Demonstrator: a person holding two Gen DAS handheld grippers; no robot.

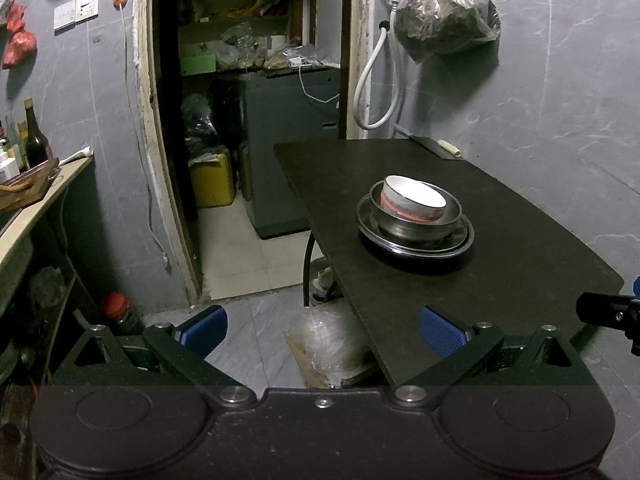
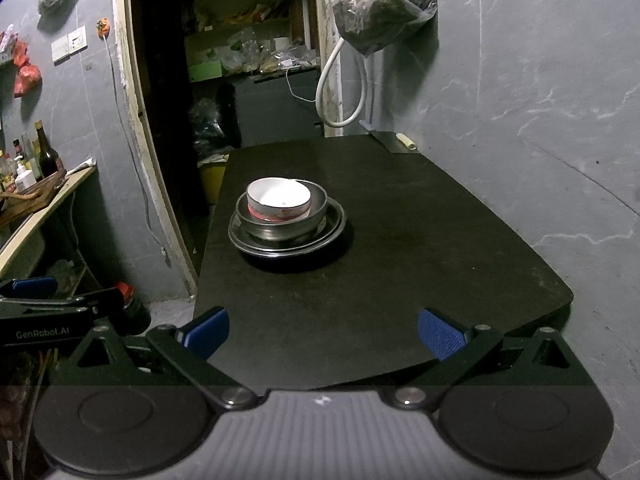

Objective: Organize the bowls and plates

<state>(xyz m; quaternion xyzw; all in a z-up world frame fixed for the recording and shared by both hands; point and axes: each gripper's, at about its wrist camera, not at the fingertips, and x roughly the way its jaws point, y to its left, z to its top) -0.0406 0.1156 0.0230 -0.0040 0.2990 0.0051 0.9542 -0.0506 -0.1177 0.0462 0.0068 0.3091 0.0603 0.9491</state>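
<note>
Both tools are built of matte black links with triangular cut-outs, joined by round silver screws. The left gripper (image 1: pixel 323 330) has blue finger pads (image 1: pixel 204 328) with a fine dotted texture, and a smooth dark body with two round discs. The right gripper (image 2: pixel 323 331) has the same pads (image 2: pixel 440 334), but its body is ribbed grey. White letters "GenRobot.AI" mark the left gripper's side.

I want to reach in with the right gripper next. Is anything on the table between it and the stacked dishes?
Nothing visible. The right gripper is open at the near edge of the table, and only bare dark tabletop lies between it and the stack, white bowl on top.
</note>
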